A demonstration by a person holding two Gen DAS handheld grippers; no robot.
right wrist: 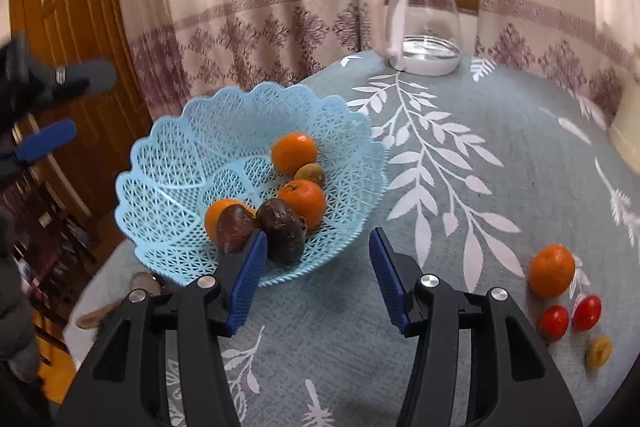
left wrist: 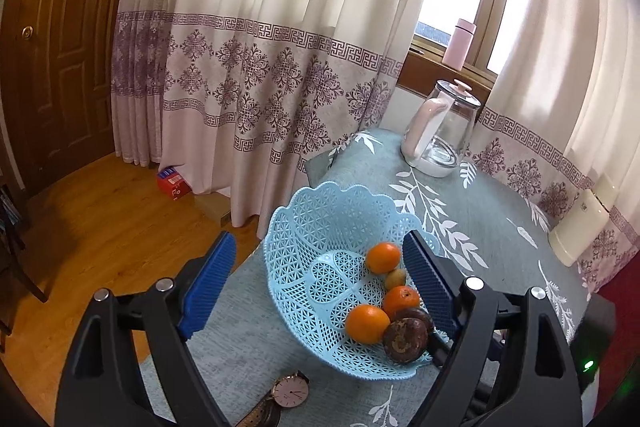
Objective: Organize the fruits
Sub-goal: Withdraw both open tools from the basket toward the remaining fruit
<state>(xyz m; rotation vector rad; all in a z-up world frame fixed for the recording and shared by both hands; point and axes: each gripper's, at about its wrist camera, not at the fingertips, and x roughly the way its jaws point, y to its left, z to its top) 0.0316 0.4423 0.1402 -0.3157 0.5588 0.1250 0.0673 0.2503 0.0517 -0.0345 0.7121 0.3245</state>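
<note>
- Right gripper: jaws spread wide, nothing between the blue pads. Tips sit low centre of the right wrist frame, at the near rim of the light blue basket.
- Left gripper: jaws also spread, empty. In the left wrist frame it brackets the basket from above; I cannot tell whether the right-hand pad touches the rim or only overlaps it in view.
- Basket contents, right wrist view: three oranges, one small yellow-green fruit, two dark brown fruits at the front, just beyond the right gripper's left-hand pad.
- Fruit not yet in the basket, all at lower right of the right wrist frame: loose orange, two red tomatoes just below it, small yellowish fruit lowest. All lie on the leaf-print tablecloth, well apart from the basket.
- Key relation: the loose fruit lies to the right of the right gripper's axis and nearer the camera than the fingertips, while the tool points left-of-centre toward the basket. None of it shows in the left wrist view.
- Judgement: the right gripper is the nearer tool; a swing to the right and a pull back looks needed first. The orange is round, so no long axis constrains the grasp.
</note>
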